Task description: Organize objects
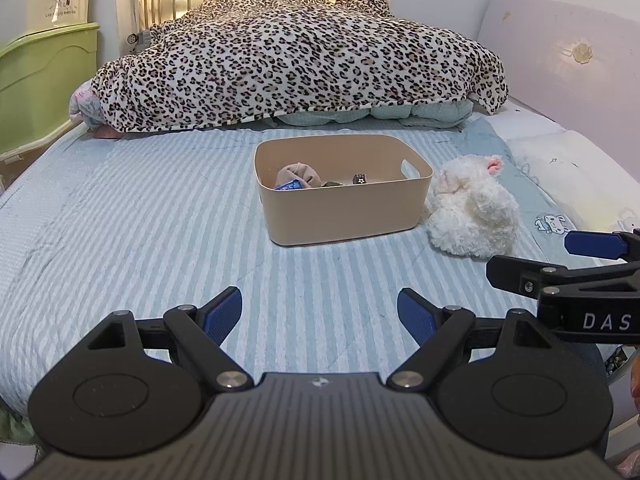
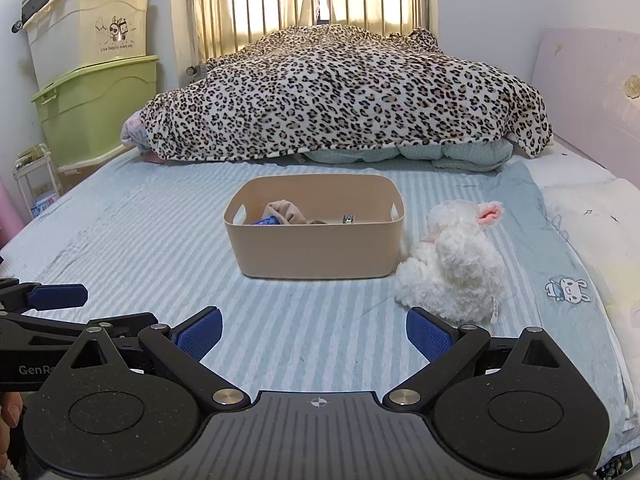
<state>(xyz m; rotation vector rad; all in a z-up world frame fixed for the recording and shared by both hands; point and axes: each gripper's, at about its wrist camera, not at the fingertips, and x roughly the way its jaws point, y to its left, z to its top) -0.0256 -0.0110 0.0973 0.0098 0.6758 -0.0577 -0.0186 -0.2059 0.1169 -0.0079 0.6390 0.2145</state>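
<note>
A tan plastic bin (image 1: 344, 216) (image 2: 316, 252) stands on the striped bed sheet, holding a beige cloth (image 1: 298, 174) (image 2: 286, 212), a blue packet (image 1: 288, 186) and a small dark item (image 1: 360, 179). A white plush toy (image 1: 472, 212) (image 2: 452, 268) lies just right of the bin, touching its side. My left gripper (image 1: 320, 312) hovers open over bare sheet, well short of the bin. My right gripper (image 2: 314, 332) is open too, with its right finger close to the plush toy's near edge. Each gripper shows at the other view's side edge.
A leopard-print blanket (image 2: 344, 92) is heaped over bedding across the far end of the bed. Stacked storage boxes (image 2: 92, 68) stand at the left, beside the bed. A pale headboard panel (image 2: 592, 92) runs along the right. A metal rail (image 2: 320, 4) closes the far end.
</note>
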